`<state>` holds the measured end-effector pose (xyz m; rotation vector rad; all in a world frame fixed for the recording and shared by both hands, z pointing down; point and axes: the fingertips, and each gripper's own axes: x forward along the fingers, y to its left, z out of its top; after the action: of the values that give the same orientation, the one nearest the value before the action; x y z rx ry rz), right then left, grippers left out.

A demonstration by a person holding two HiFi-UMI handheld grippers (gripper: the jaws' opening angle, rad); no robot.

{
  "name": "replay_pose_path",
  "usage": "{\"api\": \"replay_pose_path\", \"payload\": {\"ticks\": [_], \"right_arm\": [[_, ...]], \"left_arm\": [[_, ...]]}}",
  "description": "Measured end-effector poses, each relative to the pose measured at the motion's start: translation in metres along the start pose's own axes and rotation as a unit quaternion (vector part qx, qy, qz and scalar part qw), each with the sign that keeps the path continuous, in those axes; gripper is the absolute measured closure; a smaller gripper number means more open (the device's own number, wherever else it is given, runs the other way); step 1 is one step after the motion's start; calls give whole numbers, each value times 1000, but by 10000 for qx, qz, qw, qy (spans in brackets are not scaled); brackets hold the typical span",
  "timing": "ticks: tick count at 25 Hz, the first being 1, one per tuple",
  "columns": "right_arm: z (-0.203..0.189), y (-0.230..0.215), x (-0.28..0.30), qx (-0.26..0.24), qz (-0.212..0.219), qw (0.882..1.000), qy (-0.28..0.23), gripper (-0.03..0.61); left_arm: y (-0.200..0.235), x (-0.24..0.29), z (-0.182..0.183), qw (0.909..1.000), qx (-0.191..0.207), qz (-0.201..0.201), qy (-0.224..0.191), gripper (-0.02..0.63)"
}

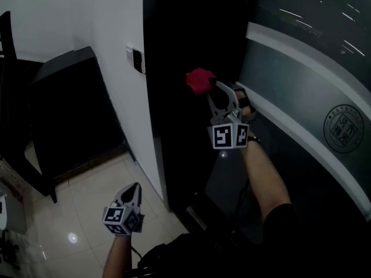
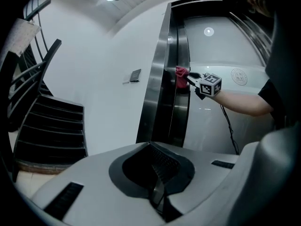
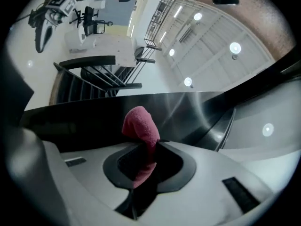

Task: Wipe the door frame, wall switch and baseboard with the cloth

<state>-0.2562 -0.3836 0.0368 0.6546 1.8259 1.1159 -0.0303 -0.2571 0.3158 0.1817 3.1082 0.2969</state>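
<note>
My right gripper [image 1: 212,88] is shut on a red cloth [image 1: 200,81] and presses it against the dark metal door frame [image 1: 177,97]. In the right gripper view the red cloth [image 3: 140,132] bulges out from between the jaws, right at the shiny dark metal door frame [image 3: 117,109]. From the left gripper view the cloth [image 2: 181,76] shows on the frame [image 2: 162,93] at mid height. My left gripper [image 1: 132,194] hangs low over the floor, shut and holding nothing. A wall switch [image 1: 138,59] sits on the white wall left of the frame; the same wall switch [image 2: 135,75] appears in the left gripper view.
A dark staircase [image 2: 51,121] with a railing stands to the left. A glass door panel [image 1: 313,97] with a white stripe and a round emblem lies to the right of the frame. Pale tiled floor [image 1: 87,213] lies below.
</note>
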Motion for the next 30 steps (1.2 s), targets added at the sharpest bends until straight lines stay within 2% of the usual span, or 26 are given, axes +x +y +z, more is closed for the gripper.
{"api": "replay_pose_path", "payload": {"ticks": [3,6,10,16,25,30], "right_arm": [[2,-36,15,-2,-242,9997,93,517],[6,-44,21,-33,-327,9994,140,517],[-8,-16,32,-190,-122,9991,365,517],[-25,35,25,-341,354,9978,439,517],[-35,81,13,-112,714,9957,586,515],[-40,102,4,-146,913,9936,649,515]], "left_arm": [[3,-6,9,9999,34,62,-101,614],[7,-12,11,9998,24,158,-143,614],[11,-12,8,9997,24,213,-91,614],[14,-10,-3,9996,48,260,60,614],[18,-16,-11,9992,39,355,191,614],[17,-18,-15,9991,22,346,262,614]]}}
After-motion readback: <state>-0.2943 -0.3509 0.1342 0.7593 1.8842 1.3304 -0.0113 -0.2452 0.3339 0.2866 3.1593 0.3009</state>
